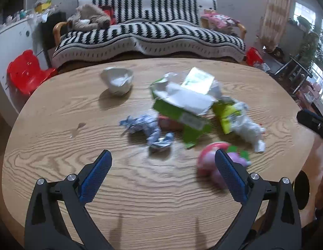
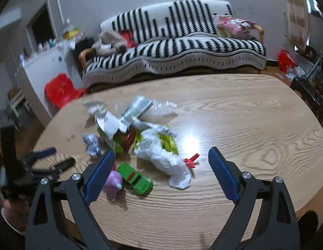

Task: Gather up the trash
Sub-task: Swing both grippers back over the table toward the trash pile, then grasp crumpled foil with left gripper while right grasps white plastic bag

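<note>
crumpled trash pile (image 1: 182, 106) (image 2: 140, 133) lies loose on the wooden table (image 1: 57, 166) (image 2: 244, 125).

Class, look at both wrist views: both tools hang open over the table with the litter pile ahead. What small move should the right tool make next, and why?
Probably ease the right tool forward and down onto the crumpled white wrapper. It lies between the open fingers, at the pile's near edge, clear of the green toy car, so it looks easiest to pinch.

Glossy wood-grain table (image 2: 244, 114), crumpled paper trash (image 2: 161, 156)
</note>
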{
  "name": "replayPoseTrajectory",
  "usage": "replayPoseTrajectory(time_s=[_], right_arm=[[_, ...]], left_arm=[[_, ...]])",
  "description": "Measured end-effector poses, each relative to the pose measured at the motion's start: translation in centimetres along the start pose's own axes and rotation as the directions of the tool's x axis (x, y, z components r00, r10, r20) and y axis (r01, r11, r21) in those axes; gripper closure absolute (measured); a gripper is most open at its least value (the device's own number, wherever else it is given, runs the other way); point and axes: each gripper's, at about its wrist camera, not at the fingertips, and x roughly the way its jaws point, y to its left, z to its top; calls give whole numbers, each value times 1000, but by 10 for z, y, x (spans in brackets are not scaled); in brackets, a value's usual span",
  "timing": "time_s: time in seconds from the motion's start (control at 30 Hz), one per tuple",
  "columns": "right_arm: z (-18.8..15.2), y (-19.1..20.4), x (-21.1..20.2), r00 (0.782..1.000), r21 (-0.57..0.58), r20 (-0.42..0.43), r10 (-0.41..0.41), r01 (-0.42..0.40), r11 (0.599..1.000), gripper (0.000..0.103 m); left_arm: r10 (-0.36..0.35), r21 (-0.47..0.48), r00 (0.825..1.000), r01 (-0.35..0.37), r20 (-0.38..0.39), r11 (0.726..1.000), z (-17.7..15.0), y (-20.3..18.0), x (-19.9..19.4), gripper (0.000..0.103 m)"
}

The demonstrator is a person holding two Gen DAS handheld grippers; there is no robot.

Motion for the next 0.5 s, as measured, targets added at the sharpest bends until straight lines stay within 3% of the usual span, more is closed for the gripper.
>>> replayPoseTrajectory(time_s=[0.33,0.5], right_arm=[[-12,7,56,994,-101,-107,-21,10,995,15],[-15,4,81,987,-124,-152,-51,32,992,16]], left_arm=[[-1,-48,998,-2,-68,999,3,13,40,7],[30,-88,993,-40,-116,995,12,16,73,7]])
